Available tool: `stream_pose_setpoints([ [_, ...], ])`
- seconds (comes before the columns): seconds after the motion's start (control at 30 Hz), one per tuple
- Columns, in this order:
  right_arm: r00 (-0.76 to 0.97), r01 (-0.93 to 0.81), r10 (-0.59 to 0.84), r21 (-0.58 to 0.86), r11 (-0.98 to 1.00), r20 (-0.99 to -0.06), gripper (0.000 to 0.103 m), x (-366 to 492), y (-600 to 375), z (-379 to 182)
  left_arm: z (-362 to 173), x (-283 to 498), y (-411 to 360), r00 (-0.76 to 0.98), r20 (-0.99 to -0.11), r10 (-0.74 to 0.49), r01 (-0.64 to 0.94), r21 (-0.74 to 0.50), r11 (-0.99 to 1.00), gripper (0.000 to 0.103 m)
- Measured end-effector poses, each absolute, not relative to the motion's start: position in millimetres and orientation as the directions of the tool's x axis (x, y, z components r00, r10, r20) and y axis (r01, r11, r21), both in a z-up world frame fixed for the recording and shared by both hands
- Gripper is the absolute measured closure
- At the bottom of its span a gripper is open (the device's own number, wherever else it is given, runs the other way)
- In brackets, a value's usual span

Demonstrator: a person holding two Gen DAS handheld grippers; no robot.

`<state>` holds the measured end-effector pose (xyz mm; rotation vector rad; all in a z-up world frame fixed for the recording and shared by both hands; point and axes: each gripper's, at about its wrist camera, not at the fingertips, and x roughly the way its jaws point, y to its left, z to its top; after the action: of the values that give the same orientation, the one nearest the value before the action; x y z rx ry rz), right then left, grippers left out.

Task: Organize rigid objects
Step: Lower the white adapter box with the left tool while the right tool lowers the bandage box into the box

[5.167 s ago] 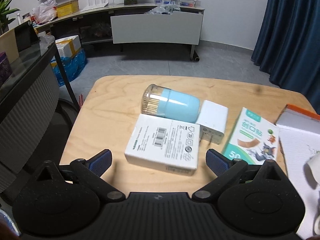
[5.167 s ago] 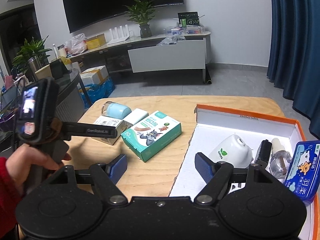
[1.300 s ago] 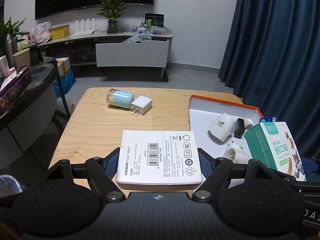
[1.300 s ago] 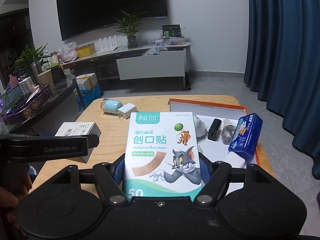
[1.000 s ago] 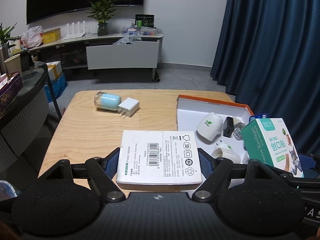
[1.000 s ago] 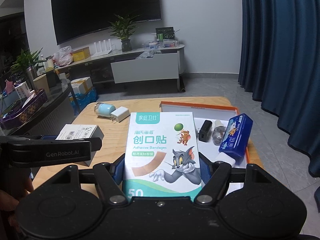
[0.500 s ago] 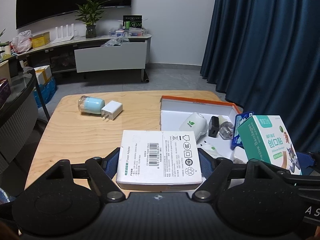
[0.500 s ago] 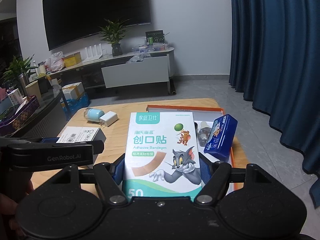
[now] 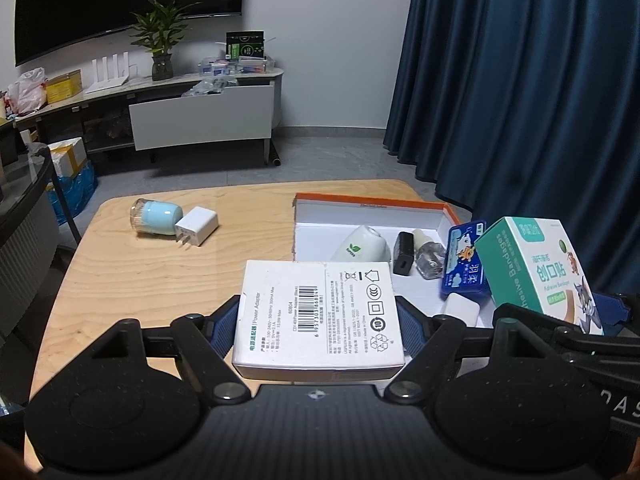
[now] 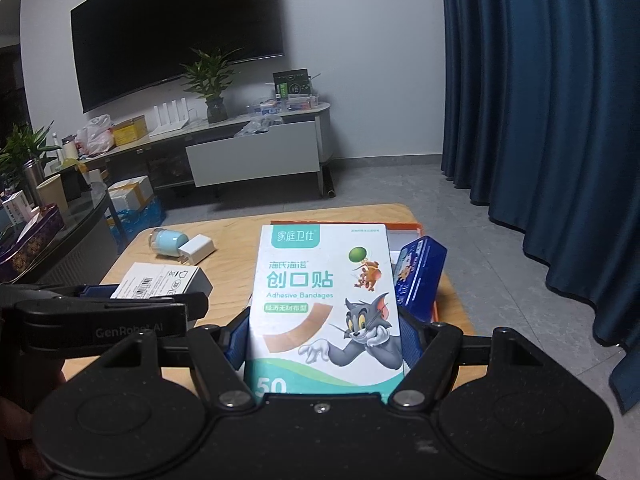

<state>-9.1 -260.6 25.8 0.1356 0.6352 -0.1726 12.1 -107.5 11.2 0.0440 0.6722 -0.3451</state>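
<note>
Left gripper (image 9: 319, 320) clamps the power adapter box (image 9: 320, 314) (barcode up); right gripper (image 10: 323, 338) clamps the bandage box (image 10: 325, 300).

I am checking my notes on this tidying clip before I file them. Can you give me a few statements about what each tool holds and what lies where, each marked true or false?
1. The left tool is closed on the white power adapter box. True.
2. The right tool is empty. False: it grips the adhesive bandage box.
3. The white charger plug lies inside the orange-rimmed tray. False: it lies on the wooden table, touching the light blue jar.
4. The light blue jar lies on its side. True.
5. The blue tin is in the tray. True.
</note>
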Motion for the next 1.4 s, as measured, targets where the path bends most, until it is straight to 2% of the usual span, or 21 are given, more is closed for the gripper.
stream_pose_setpoints([
  [1.4,0.789,0.278,-0.188,0.067,0.958,-0.585,0.019,-1,-297,20,3,32,-152,0.685,-0.629,-0.366,0.417,-0.074,0.906,0.024],
])
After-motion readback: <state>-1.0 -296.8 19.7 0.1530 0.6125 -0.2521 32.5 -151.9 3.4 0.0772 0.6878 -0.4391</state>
